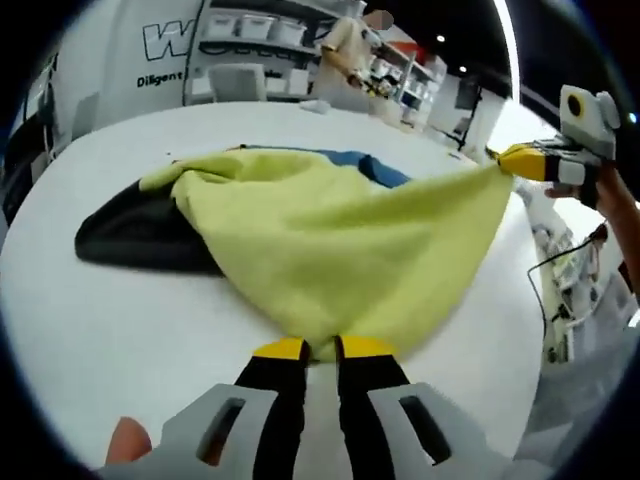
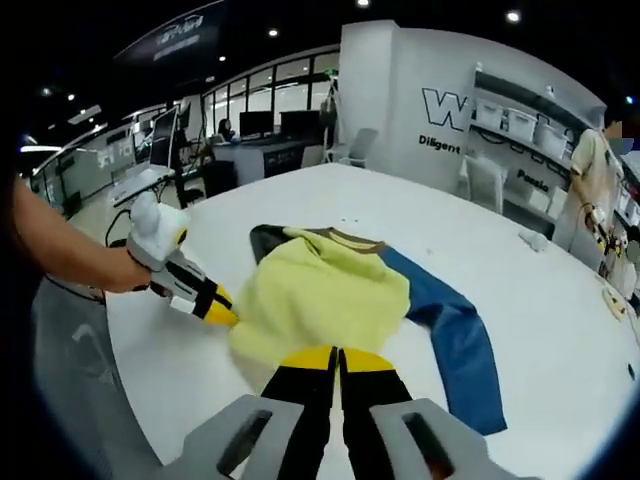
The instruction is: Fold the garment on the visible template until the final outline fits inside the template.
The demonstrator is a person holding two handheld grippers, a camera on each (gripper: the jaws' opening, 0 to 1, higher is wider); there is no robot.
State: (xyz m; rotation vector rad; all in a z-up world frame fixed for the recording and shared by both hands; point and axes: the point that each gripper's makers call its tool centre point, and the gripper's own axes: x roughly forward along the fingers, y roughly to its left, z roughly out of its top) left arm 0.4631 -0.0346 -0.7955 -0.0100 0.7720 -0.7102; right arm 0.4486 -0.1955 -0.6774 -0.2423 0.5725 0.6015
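Left gripper view has, nearest the lens, the left gripper (image 1: 322, 347), black jaws with yellow tips drawn together on the near hem of the yellow, soft knitted garment with blue sleeves (image 1: 330, 235). To its right the right gripper (image 1: 520, 160) pinches the hem's other corner, and the cloth hangs stretched between the two in a shallow sling above the round white table (image 1: 90, 310). To do this fold well, I judge both hands should travel away together at the same height, keeping the hem taut so the edge lands straight, and lower it before letting go. The fabric looks limp and slightly fuzzy; it will sag and crease if one side leads.

Right gripper view shows the same grip from the other end: the right gripper (image 2: 336, 355) closed on the yellow hem, the left gripper (image 2: 222, 310) at the left closed on its corner. Beyond them one long blue sleeve (image 2: 460, 350) trails flat to the right. Farther off, a black, flat, rounded sheet (image 1: 140, 235), probably the template, lies under the garment's far part on the smooth table.
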